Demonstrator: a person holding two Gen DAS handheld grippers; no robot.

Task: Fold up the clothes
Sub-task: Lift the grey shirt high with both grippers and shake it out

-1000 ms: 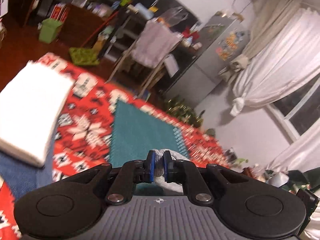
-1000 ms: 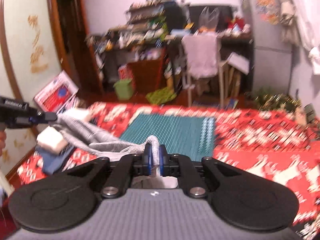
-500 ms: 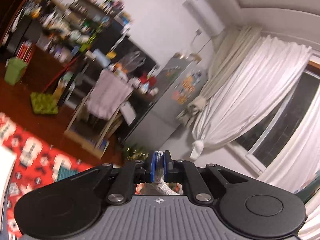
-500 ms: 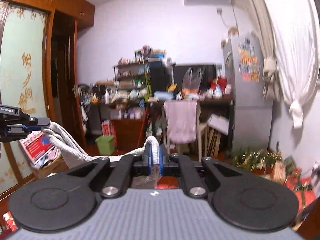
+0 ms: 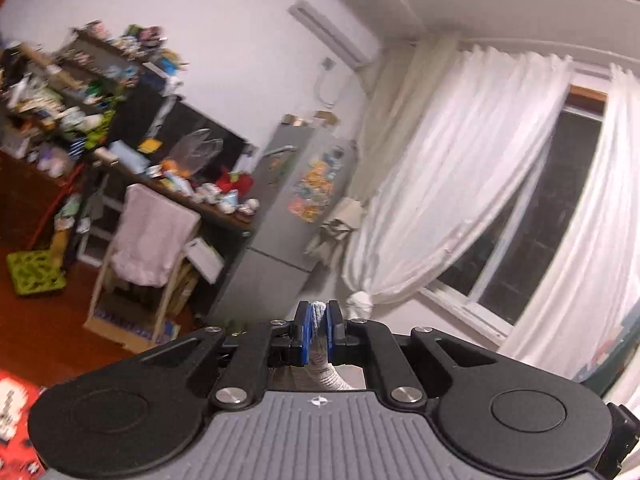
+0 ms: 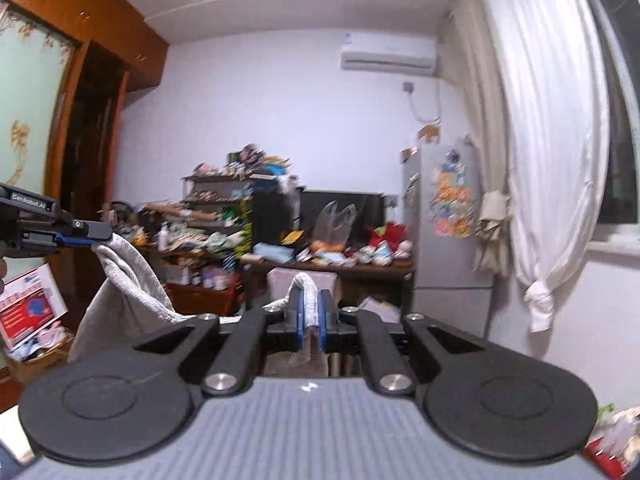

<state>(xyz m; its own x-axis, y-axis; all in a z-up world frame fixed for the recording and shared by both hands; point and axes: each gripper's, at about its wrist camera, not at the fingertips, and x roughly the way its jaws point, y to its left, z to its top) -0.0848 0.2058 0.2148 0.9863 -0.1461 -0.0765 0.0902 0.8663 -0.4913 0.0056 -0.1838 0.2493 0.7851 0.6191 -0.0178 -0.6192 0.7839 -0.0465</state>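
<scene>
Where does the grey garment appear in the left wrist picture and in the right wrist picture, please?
Left wrist: grey garment at bottom centre, pinched in the left gripper.
Right wrist: it hangs at left from the left gripper and runs to the right gripper, bottom centre.
Shared landmark: the fridge.

Grey garment — between both grippers' jaws

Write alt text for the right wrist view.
The right gripper pinches a fold of grey garment in the air, while the left gripper at the left edge holds another part of it. Behind are cluttered shelves, a fridge and white curtains.
</scene>
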